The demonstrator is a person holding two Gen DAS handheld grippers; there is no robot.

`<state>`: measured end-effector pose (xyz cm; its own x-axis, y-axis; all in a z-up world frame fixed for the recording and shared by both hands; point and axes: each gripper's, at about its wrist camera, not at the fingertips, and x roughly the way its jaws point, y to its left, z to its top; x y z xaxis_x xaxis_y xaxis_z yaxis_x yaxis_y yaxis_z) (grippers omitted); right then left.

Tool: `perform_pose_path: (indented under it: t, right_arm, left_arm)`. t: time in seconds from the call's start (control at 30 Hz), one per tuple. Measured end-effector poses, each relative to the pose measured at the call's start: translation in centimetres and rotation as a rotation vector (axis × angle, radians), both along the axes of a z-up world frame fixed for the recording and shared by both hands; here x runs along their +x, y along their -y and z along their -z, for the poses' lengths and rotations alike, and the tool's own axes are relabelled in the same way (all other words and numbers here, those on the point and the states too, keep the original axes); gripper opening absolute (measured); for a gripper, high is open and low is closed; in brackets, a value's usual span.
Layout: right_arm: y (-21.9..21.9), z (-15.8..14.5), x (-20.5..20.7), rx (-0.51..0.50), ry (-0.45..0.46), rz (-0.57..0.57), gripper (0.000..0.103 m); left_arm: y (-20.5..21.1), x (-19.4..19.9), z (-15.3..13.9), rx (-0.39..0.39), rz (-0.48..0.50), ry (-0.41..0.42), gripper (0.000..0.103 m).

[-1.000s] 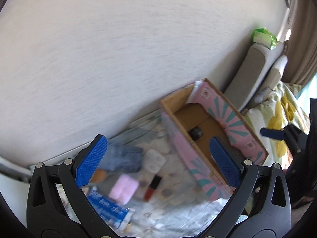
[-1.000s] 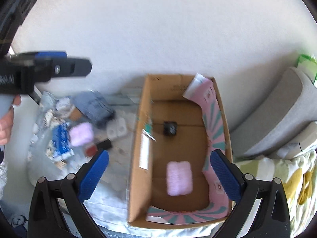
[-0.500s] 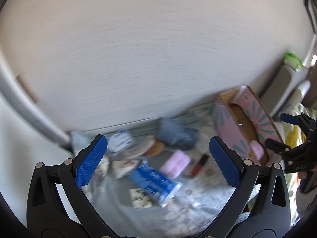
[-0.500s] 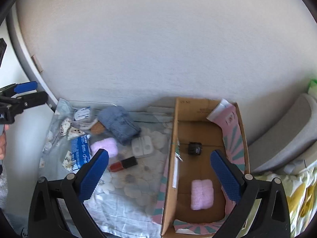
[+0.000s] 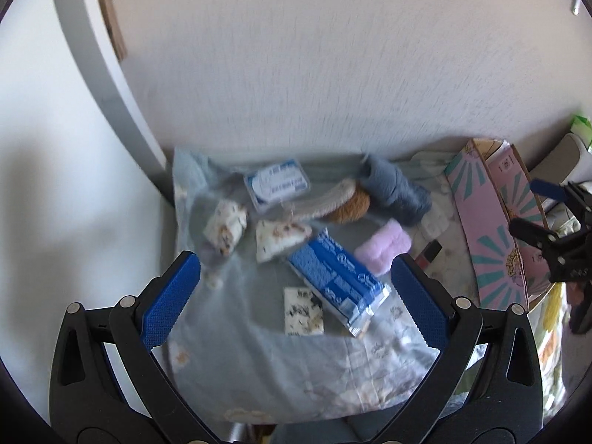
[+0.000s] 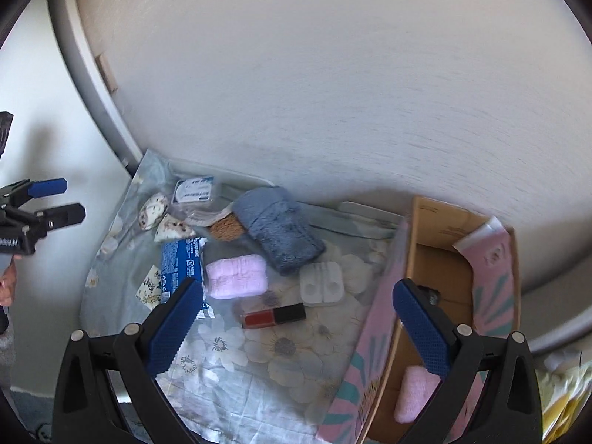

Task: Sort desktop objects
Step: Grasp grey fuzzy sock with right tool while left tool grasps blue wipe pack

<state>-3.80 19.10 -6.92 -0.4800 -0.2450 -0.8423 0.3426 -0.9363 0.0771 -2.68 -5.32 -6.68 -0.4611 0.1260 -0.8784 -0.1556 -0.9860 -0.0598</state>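
Both grippers, left (image 5: 296,288) and right (image 6: 294,318), hang released; crowded items near the blue packet (image 5: 336,282) risk a double grab.

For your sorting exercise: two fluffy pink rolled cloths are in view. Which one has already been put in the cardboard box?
The pink cloth at the cardboard box's near end, behind the right gripper's finger. The other pink cloth lies on the floral sheet, beside the blue packet.

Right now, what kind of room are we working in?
Probably a bedroom or living room at home, not a workshop. A floral cloth covers the small table by a plain wall, a patterned cardboard box serves for sorting, and what looks like flowered bedding lies at the right.
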Motion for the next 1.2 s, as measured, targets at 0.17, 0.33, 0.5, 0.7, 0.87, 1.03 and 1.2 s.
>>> perform_pose_path:
  t: [0.17,0.33,0.5,0.7,0.87,1.03,1.2]
  right_arm:
    - [1.1,2.7,-3.2,0.063,0.059,-0.102,0.103]
    - [2.9,5.6,-6.0,0.12,0.117,-0.239,0.103]
    - [5.2,8.2,-8.2,0.16,0.13,-0.361,0.103]
    - [6.4,10.3,-10.4,0.188,0.108,-0.418,0.102]
    - [6.8,11.9,-11.8,0.178,0.122,-0.433,0.095]
    - [7.1,13.0,-12.3,0.182,0.138,-0.45,0.079]
    - [6.9,14.0,-13.2,0.141,0.186,-0.444,0.047]
  left_arm:
    - [-1.3,-0.5,4.0,0.039,-0.046,0.1,0.103]
    - [-3.4,-2.1,9.2,0.004,-0.138,0.199,0.103]
    - [-4.8,-4.0,12.2,-0.052,-0.235,0.232,0.103]
    - [-5.5,-5.5,14.8,-0.09,-0.339,0.277,0.103]
    - [-6.2,-5.6,16.3,-0.108,-0.375,0.306,0.099]
    - [-5.8,-4.6,17.0,-0.056,-0.409,0.329,0.081]
    - [-5.7,-3.7,16.6,0.015,-0.411,0.33,0.067]
